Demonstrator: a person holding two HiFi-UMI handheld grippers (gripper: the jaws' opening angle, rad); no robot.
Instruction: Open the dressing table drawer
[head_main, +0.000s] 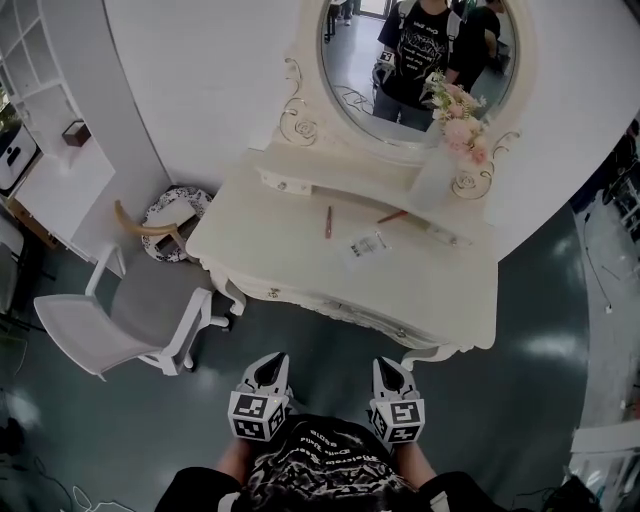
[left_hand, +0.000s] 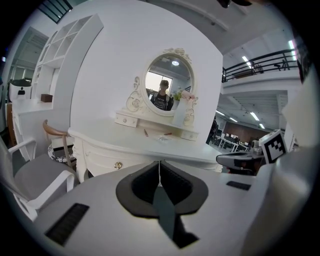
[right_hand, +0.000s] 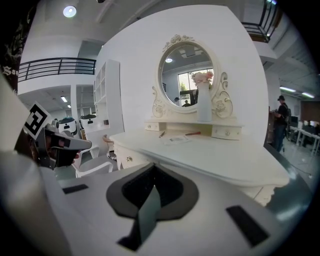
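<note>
While left gripper (head_main: 270, 360) and right gripper (head_main: 388, 366) are pinched shut and empty, the drawer (head_main: 340, 312) is closed.
Both hover side by side, apart from the dressing table (head_main: 290, 250); the drawer lies flush below its near edge, a white-framed chair (head_main: 140, 305) to the left, an oval mirror (head_main: 420, 60) behind.

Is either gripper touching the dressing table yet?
No. In the head view the left gripper and the right gripper are both short of the dressing table, with bare floor between them and its front edge.
</note>
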